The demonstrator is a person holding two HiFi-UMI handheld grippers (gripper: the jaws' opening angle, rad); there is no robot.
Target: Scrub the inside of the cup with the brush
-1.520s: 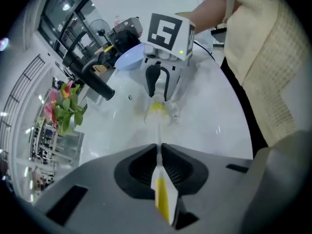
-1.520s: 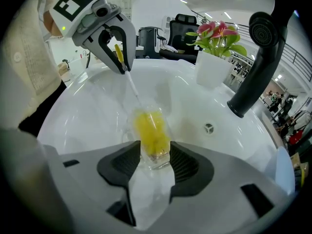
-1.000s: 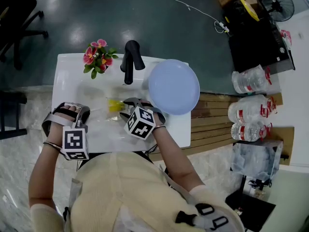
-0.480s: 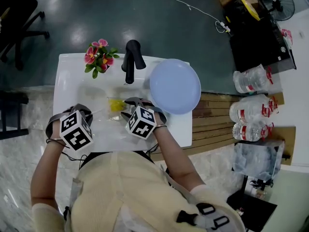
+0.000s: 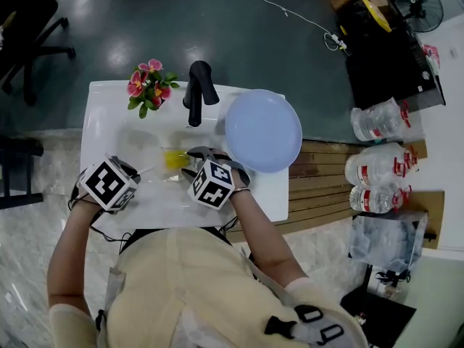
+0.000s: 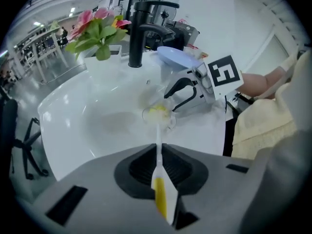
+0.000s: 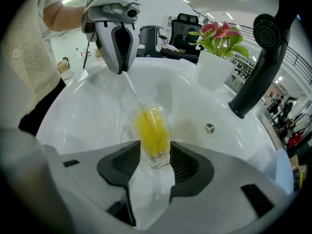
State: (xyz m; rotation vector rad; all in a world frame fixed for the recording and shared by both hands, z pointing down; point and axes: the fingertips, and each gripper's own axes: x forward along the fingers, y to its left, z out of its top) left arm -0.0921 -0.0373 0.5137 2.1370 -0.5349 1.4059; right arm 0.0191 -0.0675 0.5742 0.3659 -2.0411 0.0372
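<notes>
**A:** What has your left gripper (image 6: 160, 153) got?

**B:** Its jaws are pinched nearly together on the brush (image 6: 161, 195). The yellow and white grip sits between the pads, and the thin white shaft runs straight out ahead of the jaws.

**A:** Where does the shaft end?

**B:** In the cup (image 7: 151, 126), out in front of those jaws. The yellow bristles (image 7: 150, 133) are inside the clear glass, well down toward its base.

**A:** And the cup itself?

**B:** My right gripper (image 7: 155, 151) holds it. The jaws stand about half apart, with a pad pressed on either side of the base. The cup is tipped over, its mouth pointing away from these jaws and toward the left ones. I can just make out a handle on its side.

**A:** What lies beyond the jaws?

**B:** The white sink basin (image 7: 83, 106) is under both pairs. Its drain (image 7: 209, 128) is just right of the cup as my right jaws see it. The black faucet (image 7: 257, 65) rises beyond that, with a white pot of pink flowers (image 7: 215, 57) further back. From the head view, a pale blue plate (image 5: 262, 129) rests on the surface to the right of my right jaws.
</notes>
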